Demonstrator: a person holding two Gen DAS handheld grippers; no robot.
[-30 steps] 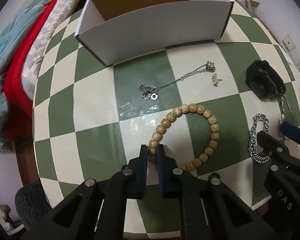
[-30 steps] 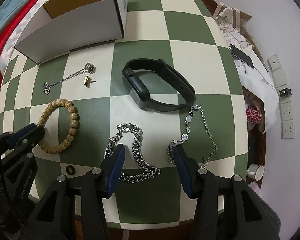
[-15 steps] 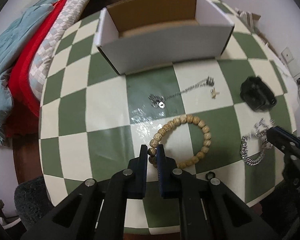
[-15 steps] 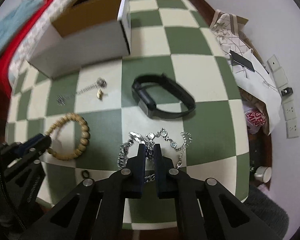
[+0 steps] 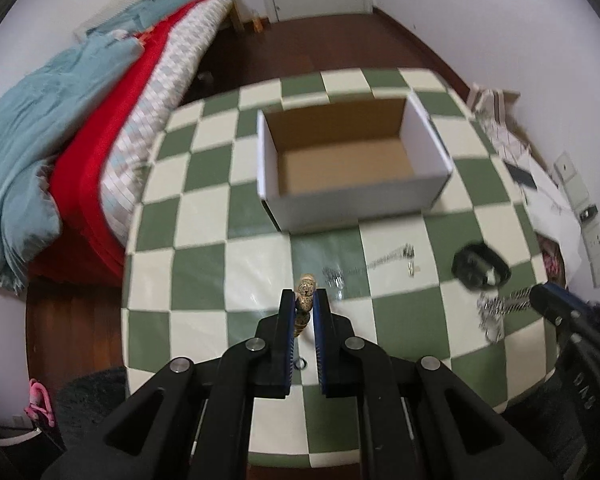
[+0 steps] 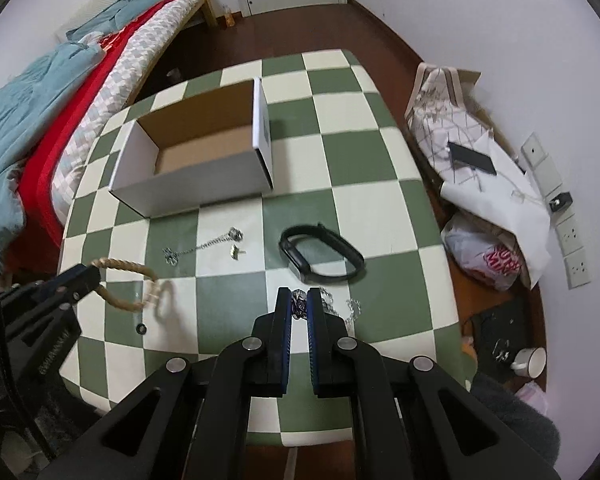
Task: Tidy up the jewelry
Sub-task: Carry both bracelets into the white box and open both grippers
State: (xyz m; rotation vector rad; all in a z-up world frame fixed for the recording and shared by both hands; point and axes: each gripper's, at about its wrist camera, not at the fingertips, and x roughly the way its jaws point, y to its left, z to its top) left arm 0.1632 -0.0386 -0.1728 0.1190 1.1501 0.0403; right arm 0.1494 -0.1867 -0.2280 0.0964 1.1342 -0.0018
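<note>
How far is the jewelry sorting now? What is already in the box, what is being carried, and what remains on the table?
Done: nothing yet; the cardboard box looks empty.
In hand: the left gripper is shut on the beaded bracelet, lifted off the table; the right gripper is shut on silver chains.
Left: the thin chain, the small gold pin, the black fitness band and a small black ring lie on the checkered table.

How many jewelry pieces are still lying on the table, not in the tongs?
4: thin chain, small gold pin, black band, small black ring. The tongs may hide more.
</note>
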